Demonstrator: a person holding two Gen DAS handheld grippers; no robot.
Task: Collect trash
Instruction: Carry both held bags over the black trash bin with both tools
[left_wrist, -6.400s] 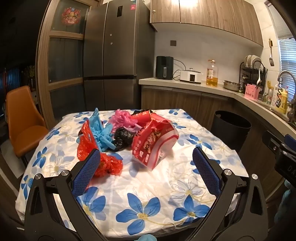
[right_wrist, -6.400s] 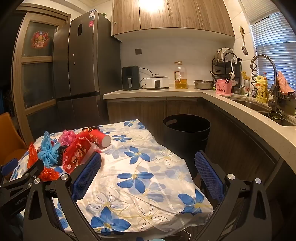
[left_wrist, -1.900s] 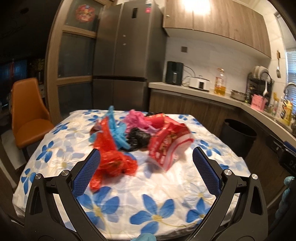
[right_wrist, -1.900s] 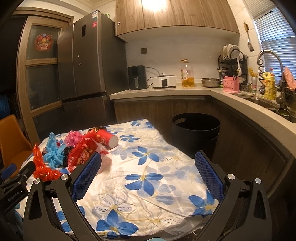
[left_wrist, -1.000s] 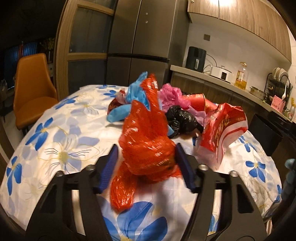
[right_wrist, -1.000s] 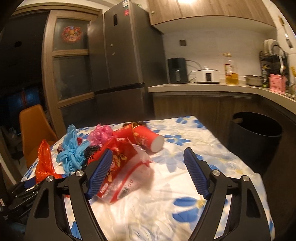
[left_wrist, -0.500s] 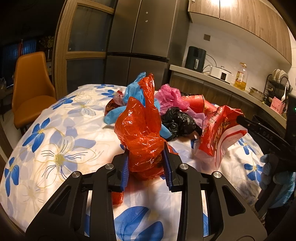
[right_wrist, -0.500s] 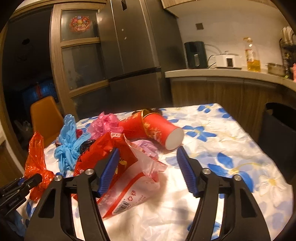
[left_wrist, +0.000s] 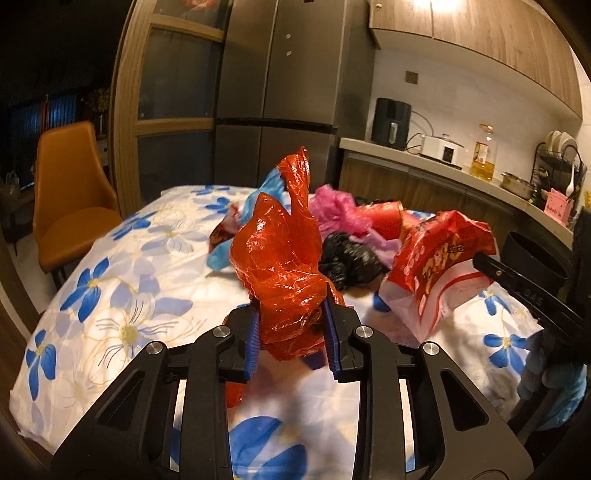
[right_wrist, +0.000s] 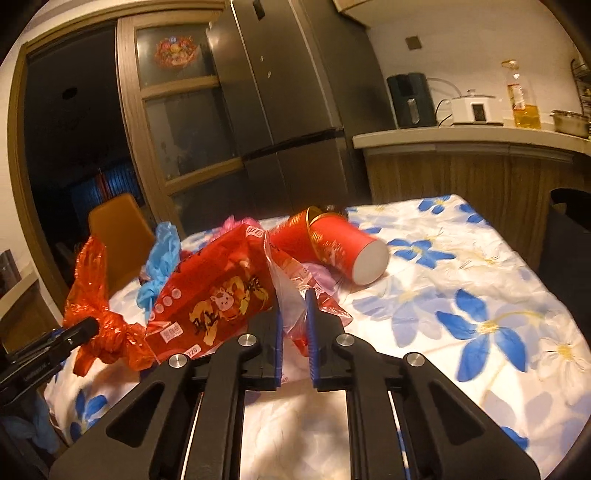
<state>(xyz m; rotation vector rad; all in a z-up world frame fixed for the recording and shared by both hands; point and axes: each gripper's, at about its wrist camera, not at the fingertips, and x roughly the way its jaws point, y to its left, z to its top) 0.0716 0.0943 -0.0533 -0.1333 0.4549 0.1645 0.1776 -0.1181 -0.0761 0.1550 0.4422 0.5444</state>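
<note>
Closing in on two pieces of trash at once. Compared with a second ago, when both sets of jaws stood wide around the pile, now clenching: left gripper (left_wrist: 291, 334) squeezing the crumpled red bag (left_wrist: 284, 266) between its blue pads, with the bag standing upright above the jaws and bulging out below them; right gripper (right_wrist: 293, 332), having just been closing, pinching the clear edge of the red snack packet (right_wrist: 221, 295), jaws nearly together with thin film between them. Meaning, by the look of it, that both grabs are made and the carrying step is coming next, toward the black bin (right_wrist: 569, 236) beside the table's far right side.

Pointing both tools forward and somewhat downward over the flowered tablecloth (right_wrist: 461, 295). Seeing the left tool low at the left edge of the right wrist view, red bag still in its tip. Reaching in from the right in the left wrist view, with a blue-gloved hand (left_wrist: 550, 373) behind the right tool.

Remaining on the table, untouched: red paper cup (right_wrist: 343, 251) lying on its side, blue bag (right_wrist: 159, 266), pink bag (left_wrist: 338, 212), black bag (left_wrist: 349, 262).
</note>
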